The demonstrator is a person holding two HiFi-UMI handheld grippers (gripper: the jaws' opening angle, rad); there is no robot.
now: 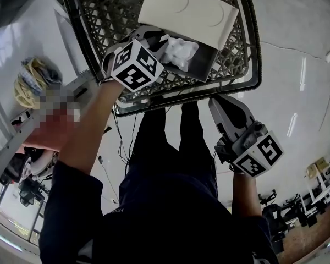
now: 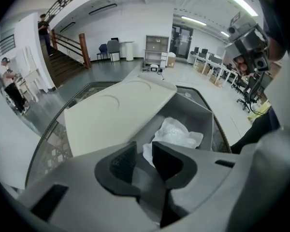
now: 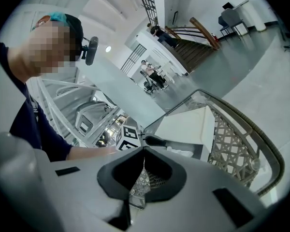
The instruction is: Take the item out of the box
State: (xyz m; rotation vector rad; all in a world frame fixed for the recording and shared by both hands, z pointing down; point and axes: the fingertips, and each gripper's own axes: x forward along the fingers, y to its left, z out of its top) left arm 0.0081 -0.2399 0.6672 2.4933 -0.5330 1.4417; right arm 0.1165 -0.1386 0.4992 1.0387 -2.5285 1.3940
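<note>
A black lattice basket (image 1: 99, 15) holds a grey box (image 1: 206, 65) whose white lid (image 1: 187, 10) is folded back. In the box lies a crumpled white item in clear wrap (image 1: 180, 51). My left gripper (image 1: 154, 37) reaches into the box from the near side. In the left gripper view its jaws (image 2: 144, 158) stand apart, and a corner of the white item (image 2: 176, 134) shows in the gap, with the pads not pressing on it. My right gripper (image 1: 216, 102) hangs outside the basket's near rim, pointing at it, its tips together (image 3: 144, 153) with nothing between them.
The basket rim (image 3: 232, 139) curves round the box on every side. A metal frame and a coil of cable (image 1: 30, 78) stand to the left. The person's dark-trousered legs (image 1: 176, 147) are below the basket. Desks and chairs (image 2: 246, 81) fill the room behind.
</note>
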